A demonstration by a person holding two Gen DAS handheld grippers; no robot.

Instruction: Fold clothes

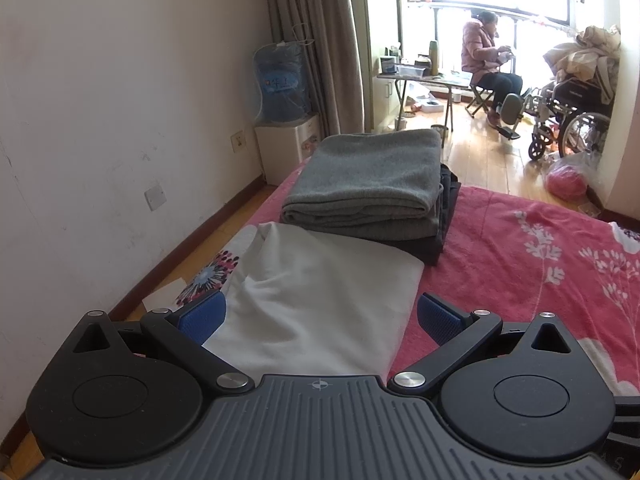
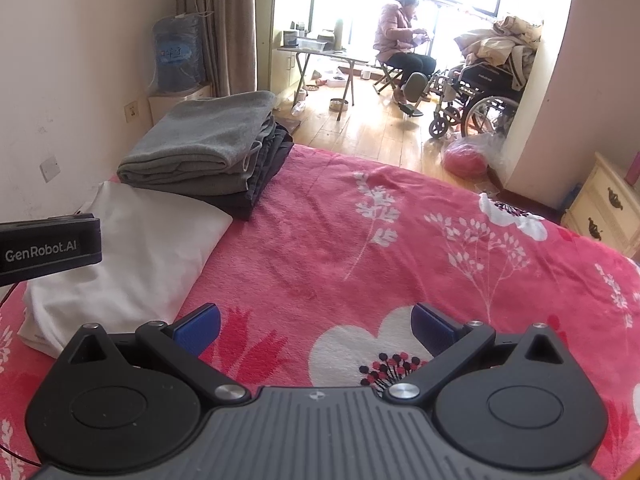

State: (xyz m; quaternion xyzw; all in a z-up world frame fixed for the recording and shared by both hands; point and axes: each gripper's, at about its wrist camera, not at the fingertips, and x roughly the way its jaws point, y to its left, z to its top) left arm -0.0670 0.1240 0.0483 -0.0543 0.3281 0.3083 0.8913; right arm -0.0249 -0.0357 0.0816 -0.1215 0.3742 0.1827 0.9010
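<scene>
Two grippers with blue-padded fingers hang over a pink floral bed blanket (image 2: 360, 248), both spread wide and holding nothing.

The left gripper (image 1: 320, 316) is above a folded white cloth garment (image 1: 320, 304) that lies flat on the blanket near the wall-side edge. The right gripper (image 2: 316, 326) is over bare blanket, beside this garment (image 2: 132, 256). Just behind the white garment, touching it, a folded grey fleece piece (image 1: 368, 184) lies on top of folded dark clothes (image 2: 264, 176). Far behind, a seated person in a pink jacket (image 2: 400, 40) is near a wheelchair (image 2: 476, 96).
</scene>
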